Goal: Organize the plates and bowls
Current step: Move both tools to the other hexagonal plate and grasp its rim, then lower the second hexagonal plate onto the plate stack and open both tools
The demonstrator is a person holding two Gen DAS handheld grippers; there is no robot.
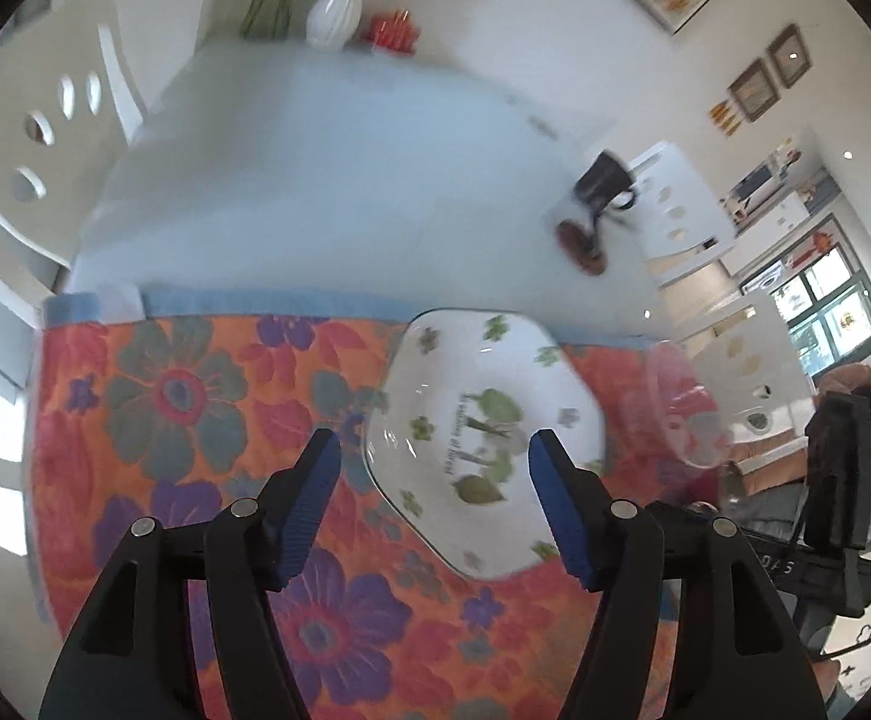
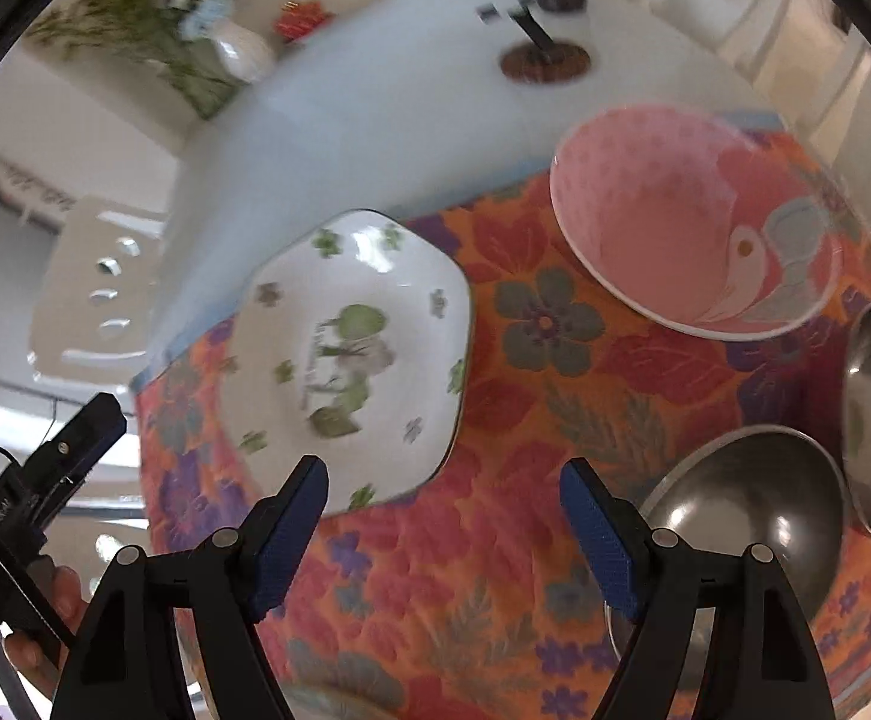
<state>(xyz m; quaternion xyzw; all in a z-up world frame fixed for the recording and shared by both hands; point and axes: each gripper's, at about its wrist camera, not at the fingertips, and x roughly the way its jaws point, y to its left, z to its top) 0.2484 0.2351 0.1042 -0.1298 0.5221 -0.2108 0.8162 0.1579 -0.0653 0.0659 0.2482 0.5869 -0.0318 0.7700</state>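
Both my grippers, left [image 1: 429, 501] and right [image 2: 444, 531], hung open and empty above the cloth [image 2: 513, 420]. Plate [image 1: 483, 438] lay flat between left fingers, apparently for gripping.

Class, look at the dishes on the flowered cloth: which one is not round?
The white plate with green leaf prints. Its rim has straight sides and corners, while the pink bowl and both metal bowls are round.

A floral cloth [image 2: 513, 396] covers the near end of a white table [image 1: 327, 180]; a vase [image 1: 334, 12] with flowers stands far; chairs [image 1: 33, 162] beside.
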